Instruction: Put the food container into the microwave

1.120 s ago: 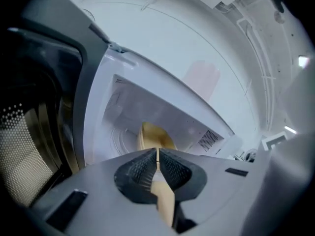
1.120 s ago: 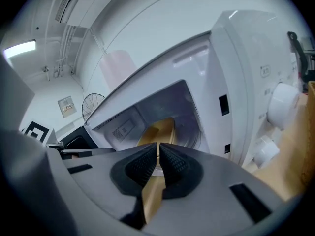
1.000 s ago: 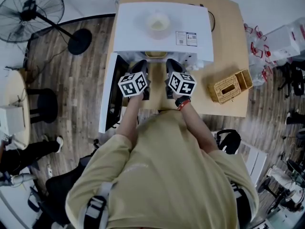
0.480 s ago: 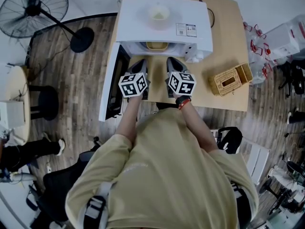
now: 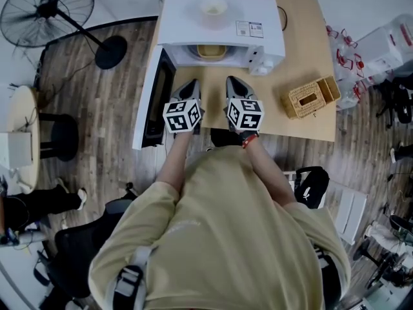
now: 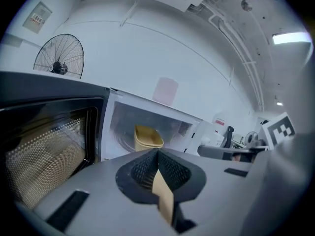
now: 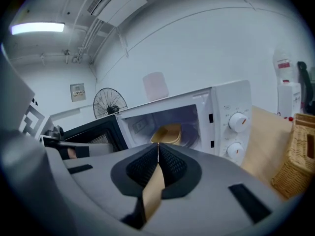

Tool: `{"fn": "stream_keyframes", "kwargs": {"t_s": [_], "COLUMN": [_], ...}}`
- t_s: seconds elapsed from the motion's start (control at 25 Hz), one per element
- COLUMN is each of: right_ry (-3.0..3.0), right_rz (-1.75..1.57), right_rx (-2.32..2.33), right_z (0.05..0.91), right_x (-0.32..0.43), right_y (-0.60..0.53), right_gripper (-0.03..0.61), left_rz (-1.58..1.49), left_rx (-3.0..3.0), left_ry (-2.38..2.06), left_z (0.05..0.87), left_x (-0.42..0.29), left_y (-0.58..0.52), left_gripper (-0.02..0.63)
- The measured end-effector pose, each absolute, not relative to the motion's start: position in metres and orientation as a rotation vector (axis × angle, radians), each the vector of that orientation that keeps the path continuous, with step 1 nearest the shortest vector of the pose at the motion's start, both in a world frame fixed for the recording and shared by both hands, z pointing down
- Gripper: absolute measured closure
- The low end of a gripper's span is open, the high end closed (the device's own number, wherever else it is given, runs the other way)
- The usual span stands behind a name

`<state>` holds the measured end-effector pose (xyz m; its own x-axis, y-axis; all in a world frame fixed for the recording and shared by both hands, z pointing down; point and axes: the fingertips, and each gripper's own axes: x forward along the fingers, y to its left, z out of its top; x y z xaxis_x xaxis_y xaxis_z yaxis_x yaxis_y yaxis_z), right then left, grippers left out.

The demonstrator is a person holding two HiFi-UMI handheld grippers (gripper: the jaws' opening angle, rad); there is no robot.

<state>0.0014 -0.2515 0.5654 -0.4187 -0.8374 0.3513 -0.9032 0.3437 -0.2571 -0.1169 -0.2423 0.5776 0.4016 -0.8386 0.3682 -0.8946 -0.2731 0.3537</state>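
Observation:
A yellow food container (image 5: pixel 211 50) sits inside the open white microwave (image 5: pixel 258 8) on the wooden table; it also shows in the cavity in the left gripper view (image 6: pixel 147 137) and the right gripper view (image 7: pixel 167 133). The microwave door (image 5: pixel 155 99) hangs open to the left. My left gripper (image 5: pixel 191 82) and right gripper (image 5: pixel 233 80) hover side by side in front of the opening, a short way back from it. The left gripper's (image 6: pixel 157 151) and right gripper's (image 7: pixel 157 145) jaws are shut with nothing between them.
A pale cup (image 5: pixel 213 8) stands on top of the microwave. A wicker basket (image 5: pixel 311 97) lies on the table to the right. A floor fan (image 5: pixel 51 11) stands at the left, and the microwave's knobs (image 7: pixel 237 122) face me.
Both grippers have drawn back from the microwave opening toward the person. The container stays inside the cavity.

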Motion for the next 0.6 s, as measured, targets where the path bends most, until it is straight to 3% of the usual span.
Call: {"fn": "stream_keyframes", "kwargs": {"t_s": [0.6], "right_ry": [-2.463], "right_rz": [0.563], "right_rx": [1.578], "right_z": [0.560], "right_x": [-0.009], "right_y": [-0.211], "right_gripper": [0.555], "left_rz": [0.139], "left_rx": [2.228], "left_ry": [-1.605], "left_z": [0.555], "left_x": [-0.128], "left_y": [-0.202], "left_gripper": [0.594]}}
